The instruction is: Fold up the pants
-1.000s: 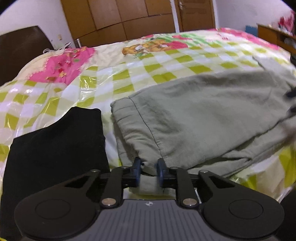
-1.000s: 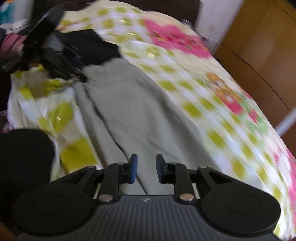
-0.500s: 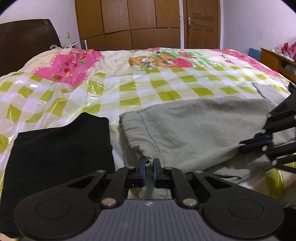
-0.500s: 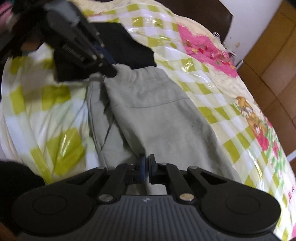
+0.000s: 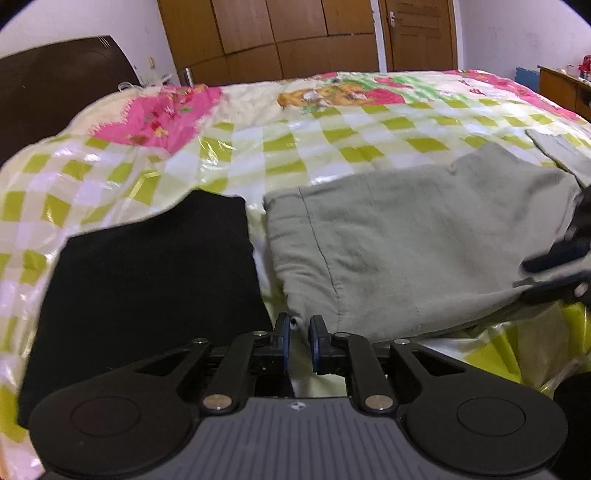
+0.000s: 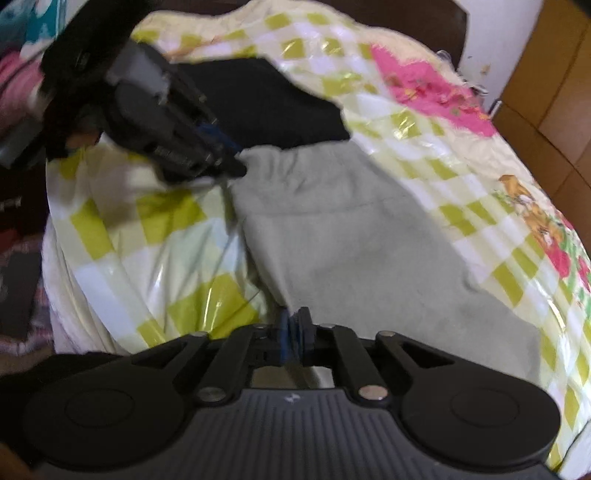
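Counts: 1 pair of grey-green pants (image 5: pixel 413 236), 1 folded black garment (image 5: pixel 147 280) just left of it. 1 bed with 1 checked cover (image 5: pixel 332 122), 1 dark headboard (image 5: pixel 55 88). 2 grippers in view: left gripper (image 5: pixel 298 329), right gripper (image 6: pixel 295 325). 1 wooden wardrobe (image 5: pixel 295 33), 1 door (image 5: pixel 417 33), 1 side cabinet (image 5: pixel 561 88).
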{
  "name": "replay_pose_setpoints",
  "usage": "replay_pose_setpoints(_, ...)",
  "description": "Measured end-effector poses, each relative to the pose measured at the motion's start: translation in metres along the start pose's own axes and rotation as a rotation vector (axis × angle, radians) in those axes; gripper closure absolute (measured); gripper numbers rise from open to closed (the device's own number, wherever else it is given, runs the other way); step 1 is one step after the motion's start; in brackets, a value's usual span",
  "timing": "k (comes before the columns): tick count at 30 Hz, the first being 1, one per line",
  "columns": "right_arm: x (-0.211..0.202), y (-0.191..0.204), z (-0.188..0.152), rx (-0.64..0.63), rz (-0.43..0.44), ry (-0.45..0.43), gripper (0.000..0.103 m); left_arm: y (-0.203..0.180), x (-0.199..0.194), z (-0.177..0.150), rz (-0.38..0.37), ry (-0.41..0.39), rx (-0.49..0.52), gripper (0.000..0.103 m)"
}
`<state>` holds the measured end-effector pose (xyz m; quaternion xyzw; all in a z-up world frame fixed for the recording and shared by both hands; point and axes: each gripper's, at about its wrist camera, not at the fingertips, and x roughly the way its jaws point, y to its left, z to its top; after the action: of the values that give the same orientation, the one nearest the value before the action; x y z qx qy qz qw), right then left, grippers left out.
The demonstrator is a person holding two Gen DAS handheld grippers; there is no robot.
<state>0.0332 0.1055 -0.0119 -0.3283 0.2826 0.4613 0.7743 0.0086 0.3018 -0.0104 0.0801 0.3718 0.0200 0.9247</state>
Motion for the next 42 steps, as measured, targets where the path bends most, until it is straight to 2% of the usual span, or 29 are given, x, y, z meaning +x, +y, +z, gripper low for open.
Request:
replay_pose_setpoints(4, -0.036, -0.026, -0.010, 0.112, -0.053, -0.047, 0.085, -0.005, -0.017, 0.011, 0.011, -0.041, -0.007, 0.076)
replay_pose_setpoints(6, -0.051, -0.049, -0.023, 0.203, -0.100, -0.036, 0.085, -0.016, -0.023, 0.019, 0.008, -0.061, 0.010, 0.076)
replay_pose_setpoints(8, -0.064, -0.077, -0.043, 0.289, -0.188, -0.001, 0.085, -0.034, -0.028, 0.030, -0.036, -0.088, 0.028, 0.076)
replay_pose_setpoints(10, -0.071, -0.108, -0.062, 0.348, -0.318, 0.044, 0.082, -0.060, -0.026, 0.043, -0.123, -0.103, 0.038, 0.076)
replay_pose_setpoints(13, -0.072, -0.170, -0.090, 0.489, -0.506, 0.122, 0.071, -0.106, -0.011, 0.060, -0.295, -0.102, 0.036, 0.076)
replay_pose_setpoints(15, -0.065, -0.209, -0.104, 0.604, -0.591, 0.158, 0.067, -0.143, 0.002, 0.070, -0.380, -0.111, 0.052, 0.076)
replay_pose_setpoints(18, -0.050, -0.262, -0.126, 0.800, -0.630, 0.168, 0.067, -0.189, 0.020, 0.082, -0.488, -0.102, 0.061, 0.076)
replay_pose_setpoints(21, -0.030, -0.295, -0.135, 0.905, -0.634, 0.171, 0.067, -0.226, 0.037, 0.092, -0.568, -0.068, 0.077, 0.076)
replay_pose_setpoints(23, -0.019, -0.307, -0.141, 0.935, -0.633, 0.187, 0.064, -0.244, 0.042, 0.092, -0.589, -0.054, 0.105, 0.076)
replay_pose_setpoints(25, -0.009, -0.322, -0.153, 0.986, -0.668, 0.220, 0.067, -0.259, 0.045, 0.092, -0.596, -0.048, 0.144, 0.076)
replay_pose_setpoints(26, -0.009, -0.325, -0.162, 1.013, -0.680, 0.221, 0.075, -0.263, 0.044, 0.092, -0.601, -0.044, 0.156, 0.076)
replay_pose_setpoints(27, -0.013, -0.326, -0.169, 1.040, -0.687, 0.215, 0.096, -0.267, 0.044, 0.093, -0.606, -0.040, 0.166, 0.076)
replay_pose_setpoints(28, -0.021, -0.330, -0.180, 1.082, -0.683, 0.204, 0.101, -0.270, 0.044, 0.093, -0.609, -0.038, 0.174, 0.076)
replay_pose_setpoints(31, -0.055, -0.333, -0.199, 1.159, -0.646, 0.129, 0.101, -0.277, 0.042, 0.097, -0.606, -0.039, 0.193, 0.076)
replay_pose_setpoints(33, -0.091, -0.329, -0.210, 1.197, -0.637, 0.047, 0.101, -0.282, 0.036, 0.101, -0.606, -0.058, 0.210, 0.076)
replay_pose_setpoints(36, -0.161, -0.312, -0.230, 1.284, -0.628, -0.117, 0.101, -0.294, 0.028, 0.105, -0.631, -0.081, 0.226, 0.075)
replay_pose_setpoints(38, -0.209, -0.289, -0.254, 1.347, -0.662, -0.216, 0.101, -0.309, 0.029, 0.106, -0.651, -0.075, 0.244, 0.074)
replay_pose_setpoints(40, -0.237, -0.268, -0.286, 1.421, -0.685, -0.248, 0.101, -0.326, 0.031, 0.103, -0.664, -0.058, 0.277, 0.074)
replay_pose_setpoints(42, -0.242, -0.251, -0.323, 1.486, -0.704, -0.193, 0.100, -0.342, 0.034, 0.101, -0.679, -0.036, 0.308, 0.074)
